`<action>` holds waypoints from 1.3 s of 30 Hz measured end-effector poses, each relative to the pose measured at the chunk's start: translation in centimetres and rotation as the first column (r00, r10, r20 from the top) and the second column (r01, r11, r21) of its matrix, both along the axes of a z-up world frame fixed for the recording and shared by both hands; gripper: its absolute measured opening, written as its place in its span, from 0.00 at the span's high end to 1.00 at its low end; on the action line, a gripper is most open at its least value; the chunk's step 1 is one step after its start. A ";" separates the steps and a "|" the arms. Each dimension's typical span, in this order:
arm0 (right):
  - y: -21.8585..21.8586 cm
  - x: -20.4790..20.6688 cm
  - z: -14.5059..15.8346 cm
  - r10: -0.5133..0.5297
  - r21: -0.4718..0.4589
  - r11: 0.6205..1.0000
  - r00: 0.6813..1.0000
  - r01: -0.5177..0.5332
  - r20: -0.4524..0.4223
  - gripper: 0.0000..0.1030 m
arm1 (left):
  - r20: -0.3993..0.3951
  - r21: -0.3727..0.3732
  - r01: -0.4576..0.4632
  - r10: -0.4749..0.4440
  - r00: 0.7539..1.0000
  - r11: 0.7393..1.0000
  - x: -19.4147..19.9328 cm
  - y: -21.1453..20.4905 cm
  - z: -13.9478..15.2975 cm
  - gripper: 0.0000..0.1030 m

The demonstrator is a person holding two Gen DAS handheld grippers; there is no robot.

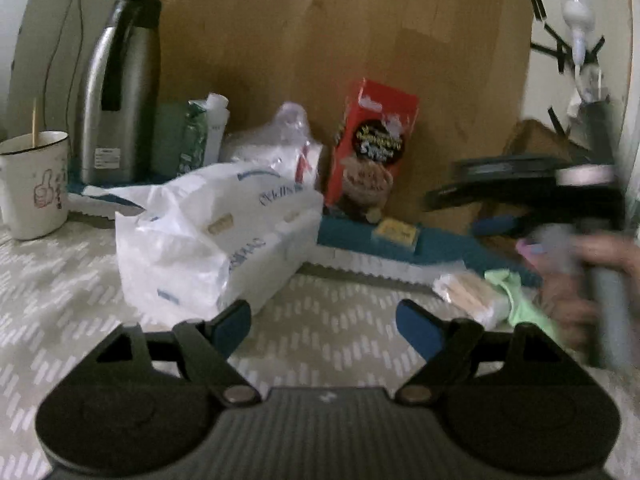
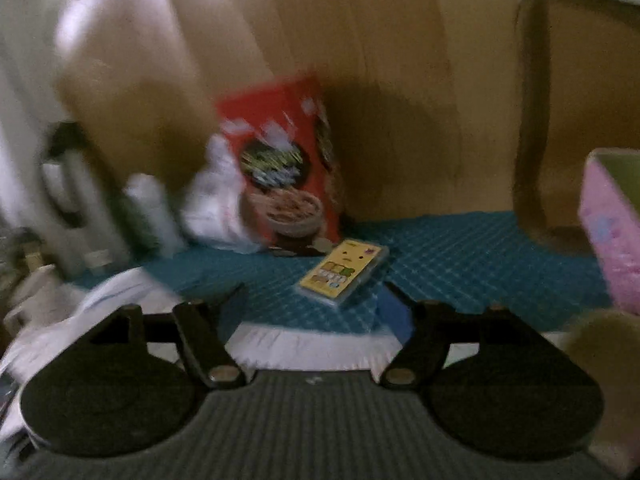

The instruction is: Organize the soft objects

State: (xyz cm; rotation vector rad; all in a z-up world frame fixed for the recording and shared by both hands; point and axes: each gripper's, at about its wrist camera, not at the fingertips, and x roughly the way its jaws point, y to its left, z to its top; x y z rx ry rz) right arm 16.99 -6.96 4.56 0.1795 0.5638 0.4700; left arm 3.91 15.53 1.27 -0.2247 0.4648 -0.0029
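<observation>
Both grippers empty; sorting barely begun.

My left gripper [image 1: 323, 322] stands wide just short of the white plastic bag [image 1: 208, 236] on the patterned cloth [image 1: 60, 280]; my right gripper [image 2: 310, 304] is also wide, holding nothing, above the blue mat [image 2: 460, 256]. Green cloth [image 1: 520, 300] and bag remain loose, ungathered.

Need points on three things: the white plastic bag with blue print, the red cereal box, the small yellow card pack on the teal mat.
white plastic bag with blue print [image 1: 192, 240], left wrist view, crumpled front face
red cereal box [image 1: 372, 148], left wrist view, front panel
small yellow card pack [image 2: 344, 272], right wrist view, top face
</observation>
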 end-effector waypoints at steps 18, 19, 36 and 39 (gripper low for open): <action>7.5 5.2 -3.9 0.059 -0.311 0.944 0.985 -0.109 -0.165 0.34 | 0.068 -0.102 0.005 0.002 0.998 0.995 -0.9 1.4 -0.1 0.19; 7.5 3.6 -3.8 0.121 -0.329 0.930 0.980 -0.167 -0.156 0.34 | 0.068 -0.114 0.003 0.005 0.998 0.994 -1.0 1.5 -0.1 0.19; -11.4 -18.2 -4.9 0.430 -0.390 0.833 0.903 -0.393 0.007 0.21 | -0.051 -0.120 0.161 -0.168 0.984 0.980 0.0 -1.4 -0.4 0.18; -15.4 -19.6 -5.4 0.304 -0.376 0.889 0.951 -0.262 0.056 0.21 | -0.065 -0.140 0.257 -0.268 0.961 0.956 -0.1 -5.1 -0.2 0.18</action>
